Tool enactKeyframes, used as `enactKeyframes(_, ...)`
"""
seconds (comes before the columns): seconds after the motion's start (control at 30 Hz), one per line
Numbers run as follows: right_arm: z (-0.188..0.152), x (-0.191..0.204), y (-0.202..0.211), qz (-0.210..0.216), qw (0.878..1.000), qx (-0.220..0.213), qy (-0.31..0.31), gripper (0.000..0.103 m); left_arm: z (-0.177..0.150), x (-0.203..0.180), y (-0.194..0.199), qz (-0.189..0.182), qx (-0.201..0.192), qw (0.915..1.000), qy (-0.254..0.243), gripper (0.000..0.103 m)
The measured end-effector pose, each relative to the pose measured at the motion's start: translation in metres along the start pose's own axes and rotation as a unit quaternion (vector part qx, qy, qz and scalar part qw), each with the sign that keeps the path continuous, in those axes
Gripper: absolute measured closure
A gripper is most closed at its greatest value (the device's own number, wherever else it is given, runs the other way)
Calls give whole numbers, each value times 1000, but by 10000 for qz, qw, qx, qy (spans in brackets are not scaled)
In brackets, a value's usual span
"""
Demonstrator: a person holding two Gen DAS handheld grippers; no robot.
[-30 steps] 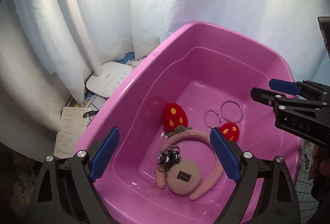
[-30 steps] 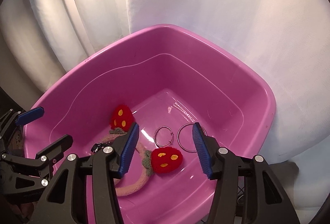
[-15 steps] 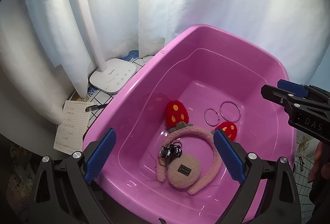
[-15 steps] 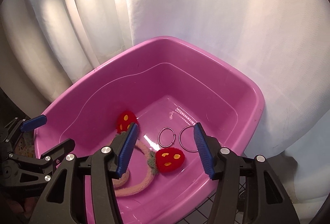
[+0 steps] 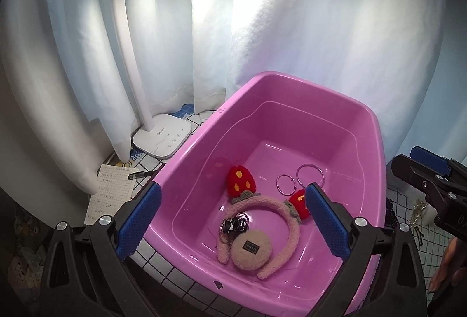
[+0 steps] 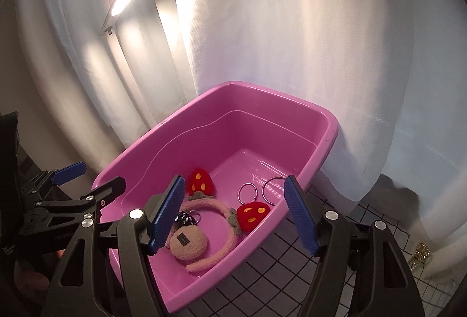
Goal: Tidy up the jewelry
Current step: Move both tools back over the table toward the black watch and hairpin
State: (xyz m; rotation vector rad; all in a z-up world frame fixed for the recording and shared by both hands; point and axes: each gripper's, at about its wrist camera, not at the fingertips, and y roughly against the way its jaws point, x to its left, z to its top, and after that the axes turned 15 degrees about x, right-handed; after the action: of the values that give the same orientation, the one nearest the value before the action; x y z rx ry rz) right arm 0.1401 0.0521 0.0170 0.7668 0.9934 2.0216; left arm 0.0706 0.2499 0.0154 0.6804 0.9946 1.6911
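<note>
White curtain [image 5: 306, 34] hangs behind everything, and at far left a white desk lamp [image 5: 163, 139] stands on the checked table [image 6: 262, 267], with a sheet of notepaper [image 5: 109, 194] and a pen [image 5: 143, 174] just in front of its base. Right of those sits the pink tub [image 5: 376, 124]. On its floor, from left: a red strawberry ear [image 5: 240, 181] of the fuzzy pink headband [image 5: 286, 217], a dark keyring charm [image 5: 233, 225] touching a round beige pouch [image 5: 251, 248] inside the band's arc, then two silver rings [image 5: 310, 174] lying flat side by side, and the second strawberry ear [image 5: 299, 201] just below them. Both tongs hang above the tub with nothing between their blue pads: the left gripper [image 5: 232, 225] spread wide and opening, the right gripper [image 6: 233, 213] also apart and opening. Near the right edge, something gold and beaded [image 6: 420, 254] lies on the table
</note>
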Motion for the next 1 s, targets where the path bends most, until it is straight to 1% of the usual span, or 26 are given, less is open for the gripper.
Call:
enactKeyframes(0.1, -21, -18, 23, -85, 9998, -163, -111, 36, -3, -18, 5, -77, 10, 9999, -129, 6)
enactKeyframes(0.2, -48, -40, 44, -222, 9988, -317, -313, 36, -9, -39, 12, -334, -5, 9992, -220, 6)
enactKeyframes(0.33, -88, -82, 71, -450, 9954, -461, -707, 35, -17, -81, 27, -518, -144, 9974, -470, 6)
enactKeyframes(0.43, -118, -119, 88, -663, 9923, -420, -957, 35, -28, -119, 37, -665, -209, 9954, -659, 6)
enactKeyframes(0.53, -146, -156, 103, -891, 9886, -366, -1155, 35, -44, -156, 44, -878, -234, 9931, -737, 6)
enactKeyframes(0.6, -164, -182, 112, -965, 9862, -287, -1311, 35, -55, -181, 44, -1043, -135, 9913, -790, 6)
enactKeyframes(0.67, -181, -204, 120, -1003, 9843, -230, -1432, 35, -66, -207, 41, -1112, -50, 9899, -876, 6)
enactKeyframes(0.8, -210, -245, 127, -1023, 9826, -93, -1549, 35, -87, -253, 28, -1033, 131, 9899, -958, 6)
enactKeyframes(0.87, -222, -262, 128, -1017, 9825, -47, -1559, 35, -94, -269, 19, -1000, 276, 9911, -839, 6)
enactKeyframes(0.97, -235, -283, 122, -983, 9830, 16, -1549, 35, -105, -283, 1, -1034, 602, 9908, -635, 6)
enactKeyframes(1.0, -238, -290, 119, -948, 9832, 40, -1556, 35, -108, -288, -5, -980, 696, 9909, -601, 6)
